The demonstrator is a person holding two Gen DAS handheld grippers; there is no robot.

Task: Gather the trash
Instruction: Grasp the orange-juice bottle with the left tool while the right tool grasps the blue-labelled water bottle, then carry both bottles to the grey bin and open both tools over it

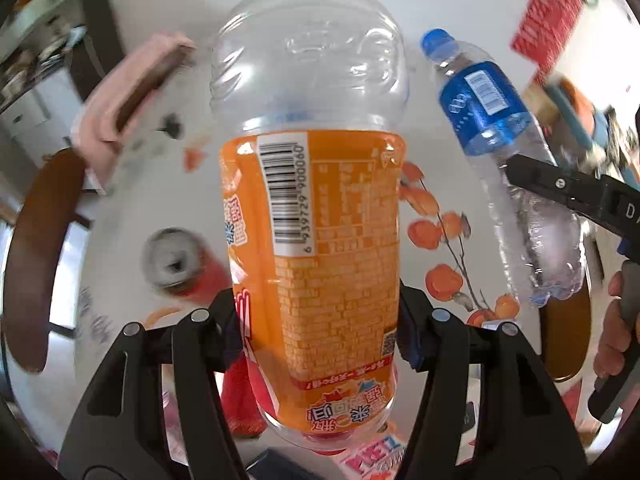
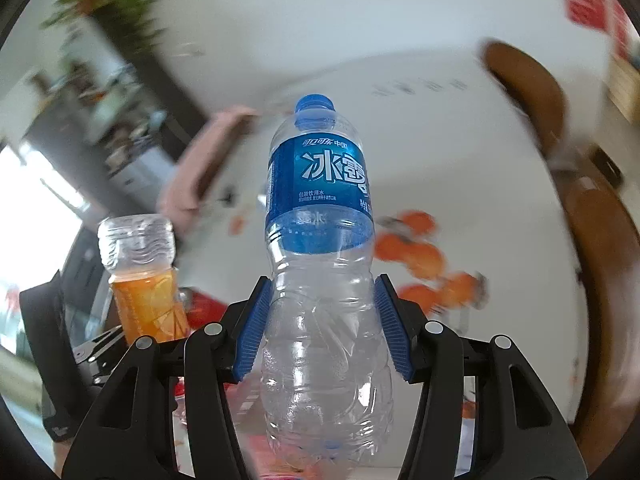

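1. Left gripper (image 1: 318, 320) points steeply downward, black fingers rising from 7 and 5 o'clock, jaws clamped on something wide held between them.
2. Right gripper (image 2: 322, 322) angles downward too, its blue ribbed pads (image 2: 252, 332) pressing on a load.
3. A hand (image 1: 616, 328) at 4 o'clock in the left view grips the right tool's handle.

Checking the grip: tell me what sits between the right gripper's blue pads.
The clear water bottle, blue-labelled and capped, squeezed at its crumpled lower body by the right gripper, in the right wrist view.
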